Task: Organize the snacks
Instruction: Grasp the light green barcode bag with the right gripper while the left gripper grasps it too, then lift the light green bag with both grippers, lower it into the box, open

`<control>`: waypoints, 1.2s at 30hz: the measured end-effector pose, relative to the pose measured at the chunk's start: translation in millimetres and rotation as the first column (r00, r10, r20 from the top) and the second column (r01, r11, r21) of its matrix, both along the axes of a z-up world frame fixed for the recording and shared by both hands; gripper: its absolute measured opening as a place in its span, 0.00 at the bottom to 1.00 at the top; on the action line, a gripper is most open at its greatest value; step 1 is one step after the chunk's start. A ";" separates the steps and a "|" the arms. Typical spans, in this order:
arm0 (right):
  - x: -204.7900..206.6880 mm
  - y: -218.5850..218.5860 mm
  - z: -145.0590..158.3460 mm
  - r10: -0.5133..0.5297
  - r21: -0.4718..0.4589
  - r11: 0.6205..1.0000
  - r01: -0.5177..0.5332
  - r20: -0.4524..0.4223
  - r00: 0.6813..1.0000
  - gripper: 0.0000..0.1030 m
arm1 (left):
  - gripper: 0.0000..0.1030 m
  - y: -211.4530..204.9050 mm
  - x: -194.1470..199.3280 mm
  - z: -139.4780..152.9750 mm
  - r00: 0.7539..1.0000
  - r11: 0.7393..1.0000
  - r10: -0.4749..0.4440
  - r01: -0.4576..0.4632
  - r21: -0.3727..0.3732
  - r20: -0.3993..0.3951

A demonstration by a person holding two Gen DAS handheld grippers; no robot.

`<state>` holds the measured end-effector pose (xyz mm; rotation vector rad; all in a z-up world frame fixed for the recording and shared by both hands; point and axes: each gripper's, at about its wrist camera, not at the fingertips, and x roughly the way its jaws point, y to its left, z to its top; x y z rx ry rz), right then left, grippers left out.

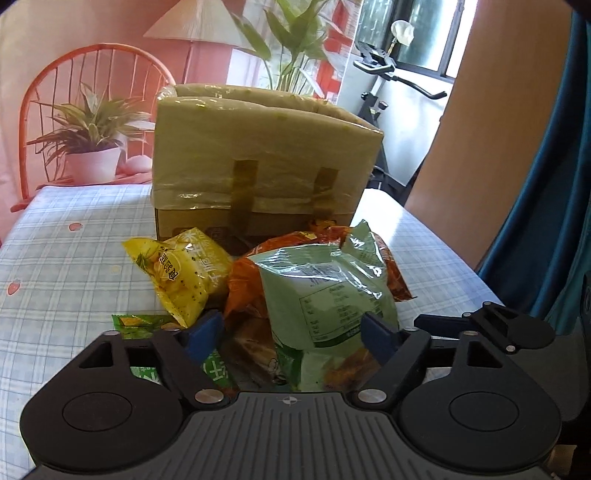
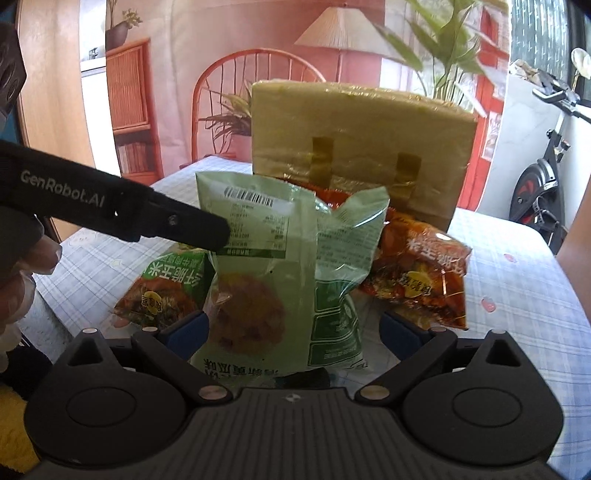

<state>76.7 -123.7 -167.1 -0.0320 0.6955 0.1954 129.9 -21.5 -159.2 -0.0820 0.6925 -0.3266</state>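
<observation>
A table (image 1: 66, 236) covered in a pale blue checked cloth with small pink spots fills the foreground. Behind the table hangs a printed backdrop (image 1: 122, 29) in pink and orange tones: it shows a rattan chair (image 1: 92, 59), a potted plant (image 1: 92, 147), a lamp (image 1: 195, 26) with a pleated shade, tall green leaves and, at far left in the right wrist view, an orange shelf unit (image 2: 129, 107). Right of the backdrop stands an exercise bike (image 2: 543, 192) before a white wall, under a bright window (image 1: 421, 33). Right of the bike stand a wooden panel (image 1: 491, 110) and a teal curtain (image 1: 554, 203). Daylight is soft.
</observation>
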 end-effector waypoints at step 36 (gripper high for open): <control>30.1 -3.5 -20.8 -0.008 0.144 0.990 0.006 0.018 1.000 0.94 | 0.54 -2.4 8.9 -21.2 0.994 0.982 -0.107 0.105 -0.154 0.000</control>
